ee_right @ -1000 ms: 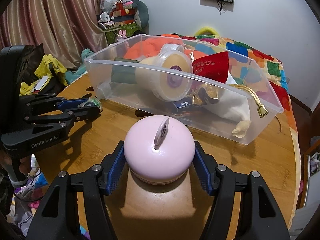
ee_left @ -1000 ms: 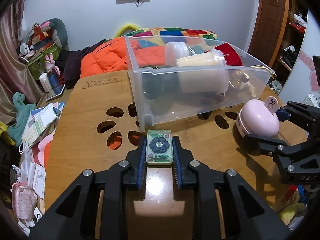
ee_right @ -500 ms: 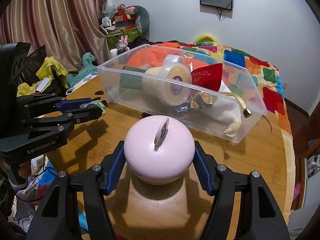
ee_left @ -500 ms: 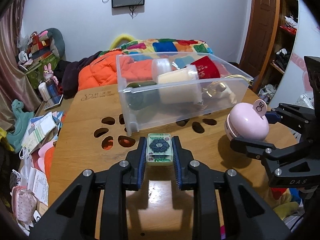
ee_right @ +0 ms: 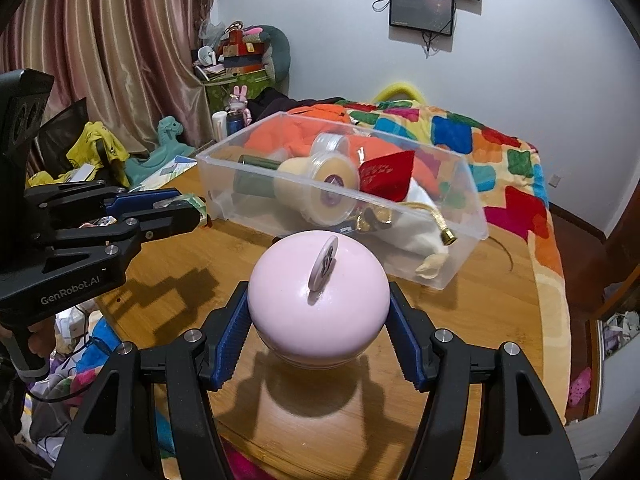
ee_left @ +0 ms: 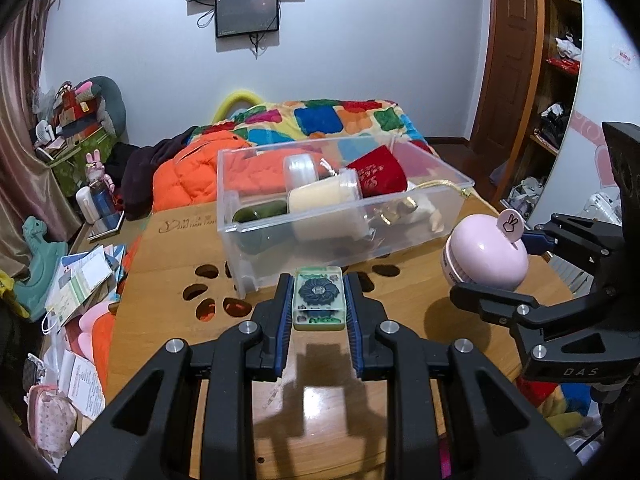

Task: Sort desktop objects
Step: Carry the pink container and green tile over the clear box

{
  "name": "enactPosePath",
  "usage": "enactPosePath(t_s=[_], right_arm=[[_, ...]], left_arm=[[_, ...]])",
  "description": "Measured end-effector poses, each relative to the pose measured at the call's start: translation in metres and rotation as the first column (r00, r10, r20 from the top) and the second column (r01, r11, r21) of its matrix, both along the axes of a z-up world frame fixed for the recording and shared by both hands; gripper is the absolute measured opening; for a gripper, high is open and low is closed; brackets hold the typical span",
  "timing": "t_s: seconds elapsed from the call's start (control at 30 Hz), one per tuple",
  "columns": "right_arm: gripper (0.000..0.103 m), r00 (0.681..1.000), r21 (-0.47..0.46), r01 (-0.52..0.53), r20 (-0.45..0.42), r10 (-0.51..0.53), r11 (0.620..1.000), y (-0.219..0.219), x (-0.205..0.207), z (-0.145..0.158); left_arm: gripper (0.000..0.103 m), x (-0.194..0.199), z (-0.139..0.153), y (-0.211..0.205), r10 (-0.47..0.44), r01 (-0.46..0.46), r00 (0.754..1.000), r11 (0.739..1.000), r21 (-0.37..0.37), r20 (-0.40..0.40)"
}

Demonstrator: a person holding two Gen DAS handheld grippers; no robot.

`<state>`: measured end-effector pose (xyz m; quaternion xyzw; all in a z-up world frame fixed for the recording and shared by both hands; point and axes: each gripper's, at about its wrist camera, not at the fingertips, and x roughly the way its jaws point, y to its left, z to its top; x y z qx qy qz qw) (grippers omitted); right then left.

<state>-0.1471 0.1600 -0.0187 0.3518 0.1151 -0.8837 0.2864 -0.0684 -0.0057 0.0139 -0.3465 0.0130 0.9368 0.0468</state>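
My left gripper (ee_left: 318, 300) is shut on a small clear tile with a dark flower (ee_left: 319, 297), held above the wooden table (ee_left: 168, 264). My right gripper (ee_right: 318, 320) is shut on a round pink container (ee_right: 318, 300) with a rabbit-hand tag, also lifted off the table. The pink container also shows at the right of the left wrist view (ee_left: 484, 254). The left gripper appears at the left of the right wrist view (ee_right: 176, 210). A clear plastic bin (ee_left: 432, 216) beyond both grippers holds a cream jar (ee_left: 320, 200), a dark green tube, a red pouch and a white bag.
The table has paw-shaped cut-outs (ee_left: 204, 292) left of the bin. Papers and toys (ee_left: 76, 284) lie below the table's left edge. A bed with a colourful quilt (ee_right: 500, 152) stands behind the bin. A door and shelves are at the far right.
Both grippers have risen and drawn back from the bin with their objects still held. The bin now looks smaller and farther away.
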Motion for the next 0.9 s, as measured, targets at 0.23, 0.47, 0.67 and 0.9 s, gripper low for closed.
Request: enactPosePath(t_s=[0.23, 0.47, 0.67, 0.9], right_arm=[[0.06, 0.999, -0.002, 0.02, -0.033, -0.02, 1.0, 0.005, -0.006, 0.013], [0.06, 0.998, 0.007, 0.036, -0.05, -0.035, 0.999, 0.007, -0.018, 0.021], [0.06, 0.996, 0.005, 0.053, -0.065, -0.053, 0.999, 0.011, -0.035, 0.03], [0.06, 0.995, 0.022, 0.056, -0.089, -0.054, 0.998, 0.008, -0.058, 0.039]], left_arm=[[0.024, -0.008, 0.011, 0.001, -0.018, 0.018, 1.0, 1.0, 0.02, -0.015], [0.024, -0.021, 0.023, -0.002, -0.024, 0.025, 0.999, 0.999, 0.032, -0.034], [0.024, -0.037, 0.031, -0.011, -0.019, 0.021, 0.999, 0.999, 0.045, -0.04], [0.024, -0.06, 0.034, -0.022, -0.012, 0.013, 0.999, 0.999, 0.048, -0.035]])
